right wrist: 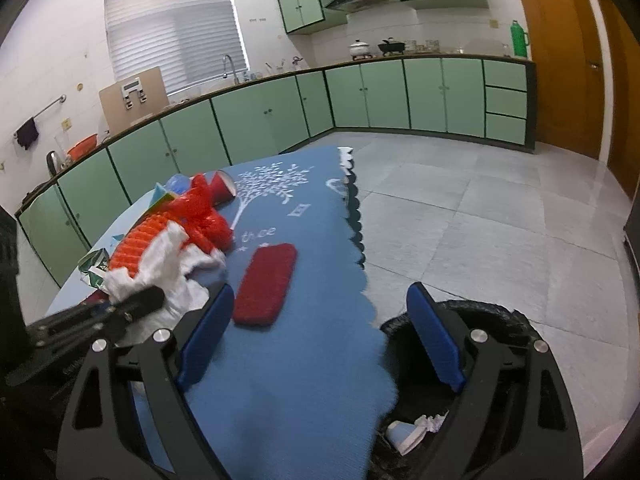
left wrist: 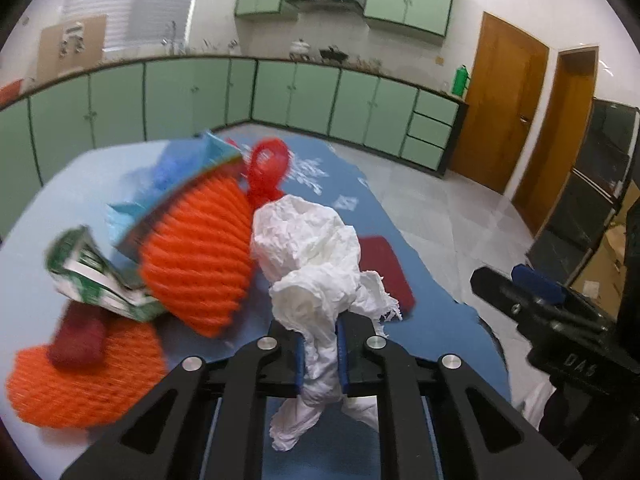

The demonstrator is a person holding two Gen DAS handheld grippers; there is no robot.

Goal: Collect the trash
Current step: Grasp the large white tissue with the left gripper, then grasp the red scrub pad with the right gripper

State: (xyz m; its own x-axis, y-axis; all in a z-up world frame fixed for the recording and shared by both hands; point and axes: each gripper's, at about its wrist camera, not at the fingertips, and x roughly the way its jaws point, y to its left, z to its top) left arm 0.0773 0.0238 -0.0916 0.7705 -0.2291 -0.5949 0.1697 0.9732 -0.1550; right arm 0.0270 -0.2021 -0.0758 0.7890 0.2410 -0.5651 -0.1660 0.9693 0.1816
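My left gripper [left wrist: 321, 354] is shut on a crumpled white paper towel [left wrist: 316, 256] and holds it above the blue table cloth [left wrist: 432, 320]; the towel also shows in the right wrist view [right wrist: 168, 272]. Left of it lie orange foam nets [left wrist: 196, 256], a green and white carton [left wrist: 92, 276] and a red mesh bag [left wrist: 268, 168]. My right gripper [right wrist: 320, 336] is open and empty at the table's right edge, above a black-lined trash bin [right wrist: 500, 320] that holds a white cup [right wrist: 404, 434].
A flat red sponge [right wrist: 266, 282] lies on the cloth right of the pile. A red paper cup [right wrist: 222, 190] lies on its side at the far end. Green kitchen cabinets [right wrist: 400, 96] line the walls. Grey tile floor [right wrist: 480, 220] stretches right of the table.
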